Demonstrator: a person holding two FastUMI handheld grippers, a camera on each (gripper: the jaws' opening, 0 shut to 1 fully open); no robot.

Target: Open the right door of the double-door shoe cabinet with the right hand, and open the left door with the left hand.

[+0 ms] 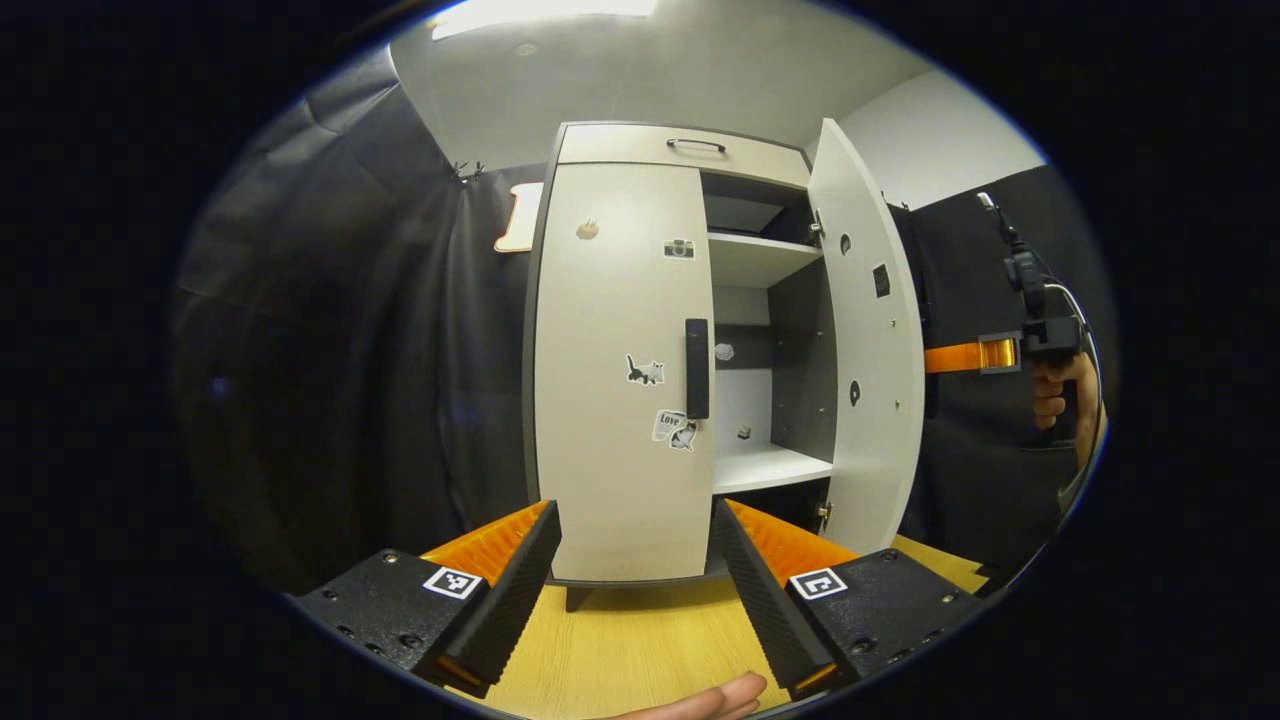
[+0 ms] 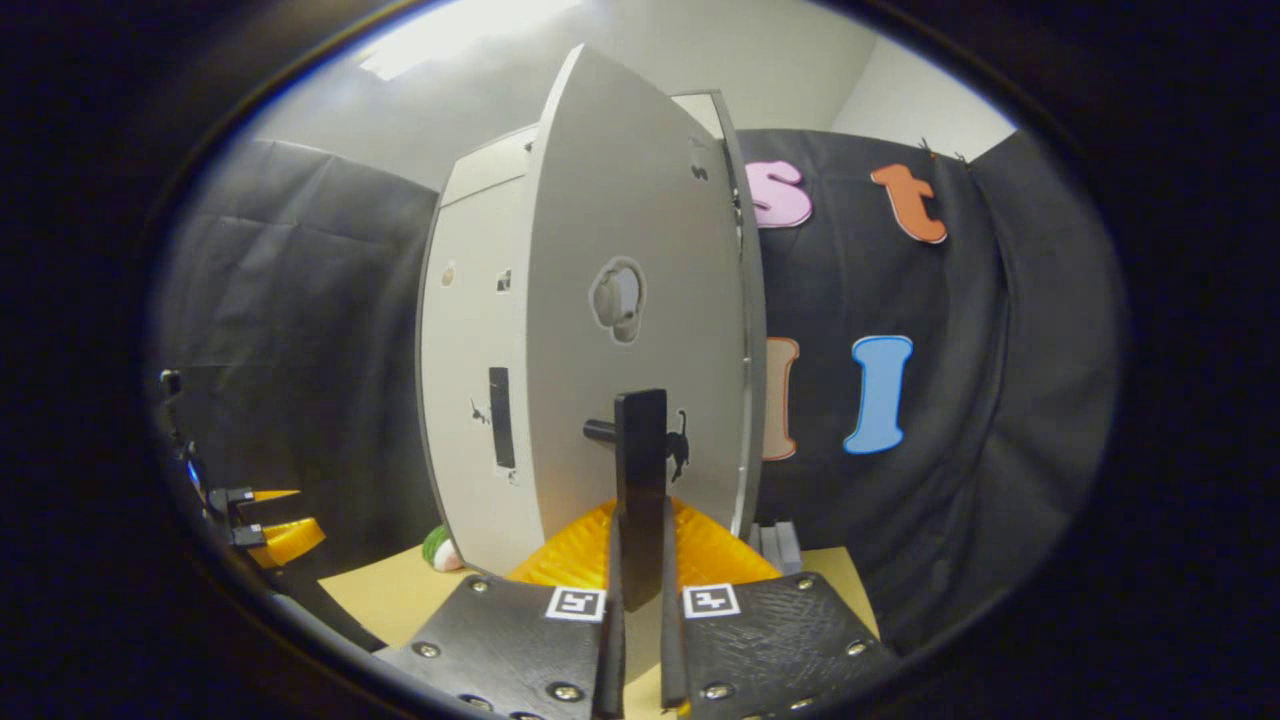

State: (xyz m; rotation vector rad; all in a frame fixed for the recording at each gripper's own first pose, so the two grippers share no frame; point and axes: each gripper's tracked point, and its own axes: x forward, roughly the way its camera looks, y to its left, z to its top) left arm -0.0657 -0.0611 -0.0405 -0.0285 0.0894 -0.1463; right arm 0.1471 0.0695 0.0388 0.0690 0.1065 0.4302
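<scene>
Grey-white cabinet: I see the shoe cabinet (image 1: 640, 350) straight ahead of my left gripper (image 1: 635, 560), standing on a wooden tabletop (image 1: 640, 640).
Right door: already swung wide; in the right gripper view its face (image 2: 640, 300) stands edge-on just ahead of my right gripper (image 2: 637, 590).
Right gripper state: fingers pressed together on the right door's dark handle (image 2: 640, 480), which rises between them.
Left door: shut (image 1: 620, 370), its dark handle (image 1: 697, 368) above and ahead of my left fingers.
Left gripper state: fingers spread apart, pinching nothing, well short of the door.
Progress: I judge the right half done, the left half not yet begun.
Risk one: if I drive the left gripper in low, the fingers would meet the door's flat face under the handle and push it shut harder.
Risk two: pulling the right door farther could strain its hinges or drag the cabinet across the tabletop.
Risk three: closing too early may catch only the handle's edge and slip.
</scene>
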